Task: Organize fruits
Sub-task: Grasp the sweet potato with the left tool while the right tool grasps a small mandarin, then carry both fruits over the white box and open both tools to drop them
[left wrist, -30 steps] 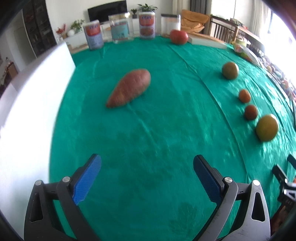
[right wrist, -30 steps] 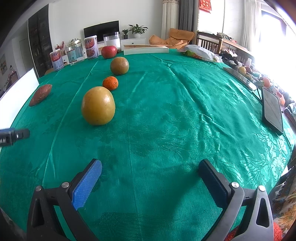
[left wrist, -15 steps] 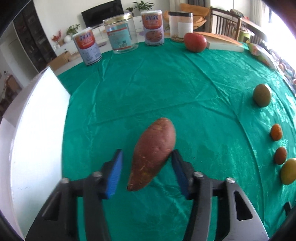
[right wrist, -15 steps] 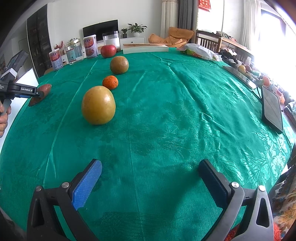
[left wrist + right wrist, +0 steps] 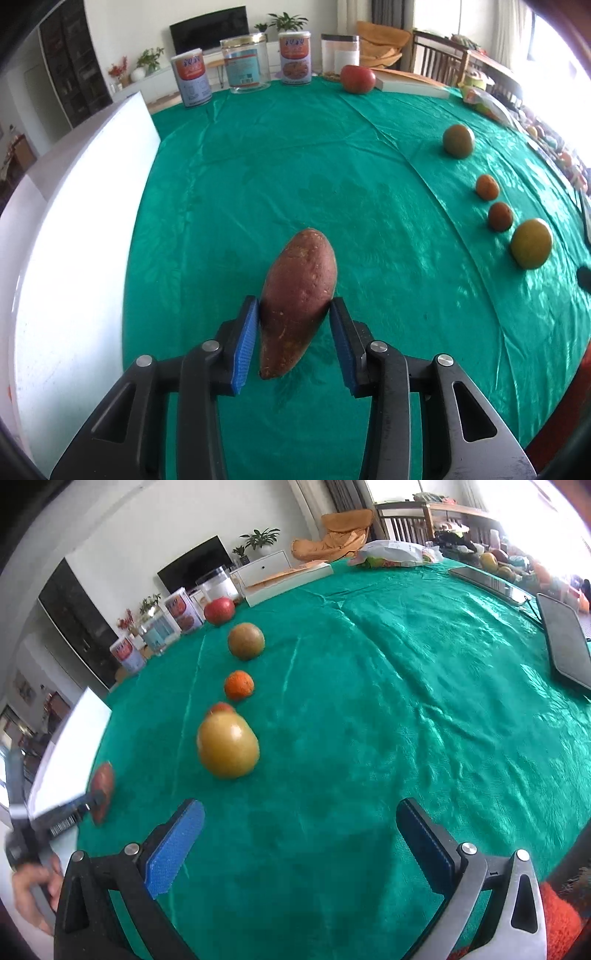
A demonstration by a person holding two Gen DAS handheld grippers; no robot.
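Green tablecloth (image 5: 295, 177), sweet potato (image 5: 299, 295) clamped, small orange (image 5: 221, 708) half-hidden

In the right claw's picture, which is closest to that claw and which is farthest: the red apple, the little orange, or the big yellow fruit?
1. Big yellow fruit, nearest, ahead and left of the right claw.
2. Little orange, mid-row behind it.
3. Red apple, farthest, by the cans.

On the green tablecloth (image 5: 295, 177) lie one sweet potato (image 5: 297, 301), one red apple (image 5: 357, 78) and four round citrus fruits: two large yellow-green ones (image 5: 531, 242) (image 5: 458, 140) and two small orange ones (image 5: 487, 187) (image 5: 499, 216) (in a row right of the sweet potato). Beyond it, near the apple, stand two tins (image 5: 191, 81) (image 5: 294, 58) and two clear jars (image 5: 245, 62) (image 5: 340, 52).
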